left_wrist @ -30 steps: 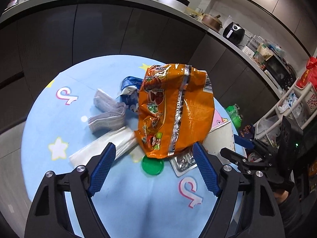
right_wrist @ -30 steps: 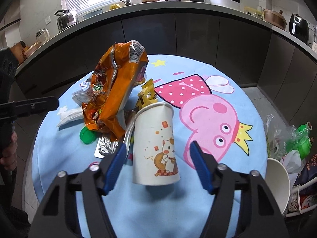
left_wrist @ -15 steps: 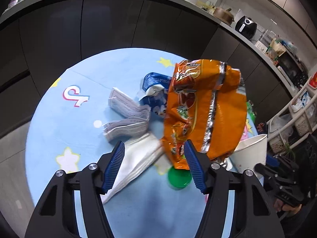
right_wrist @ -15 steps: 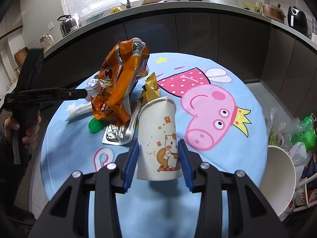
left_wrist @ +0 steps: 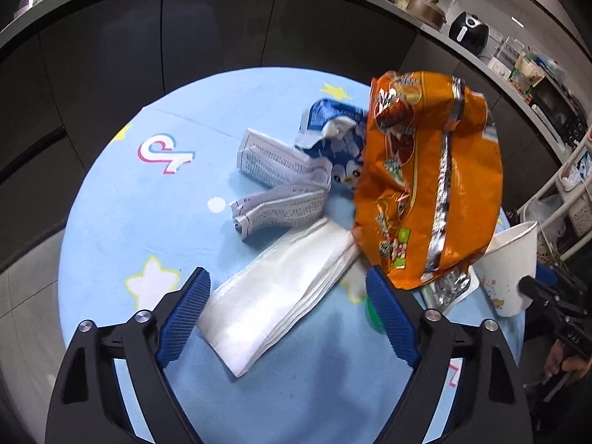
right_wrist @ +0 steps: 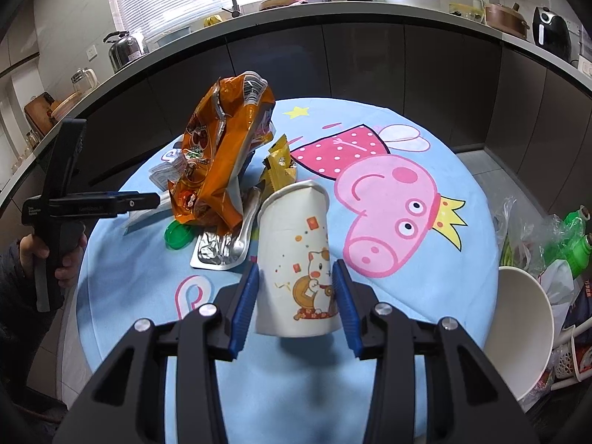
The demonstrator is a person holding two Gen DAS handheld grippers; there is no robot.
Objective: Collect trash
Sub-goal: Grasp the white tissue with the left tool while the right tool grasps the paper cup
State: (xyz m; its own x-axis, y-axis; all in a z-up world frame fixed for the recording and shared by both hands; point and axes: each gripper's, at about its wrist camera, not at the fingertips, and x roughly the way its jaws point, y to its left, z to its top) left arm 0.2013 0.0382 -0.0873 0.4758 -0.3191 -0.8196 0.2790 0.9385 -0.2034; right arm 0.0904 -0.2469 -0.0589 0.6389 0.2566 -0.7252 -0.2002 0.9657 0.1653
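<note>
Right claw (right_wrist: 296, 298) is clamped on the white paper cup with a cartoon cat print (right_wrist: 296, 255); both blue pads press its sides and the rim is squashed a bit. The cup sits upright near the front edge of the round desk with a light-blue cartoon pig cloth (right_wrist: 425, 170).

Left claw (left_wrist: 288, 314) is spread wide with nothing between the pads, hanging over the flat white folded napkin pack (left_wrist: 281, 292).

Just past the cup lies a crumpled silver foil tray (right_wrist: 222, 248) with a green round lid (right_wrist: 177, 235) beside it. The big orange crinkled snack bag (right_wrist: 222, 155) stands over both, and a small yellow wrapper (right_wrist: 279, 166) sits just right of it. From the left view, folded printed paper leaflets (left_wrist: 277, 181) and a blue-white wrapper (left_wrist: 333, 133) lie behind the napkins.

Off the desk's right edge there's a white round bin (right_wrist: 525, 325).
</note>
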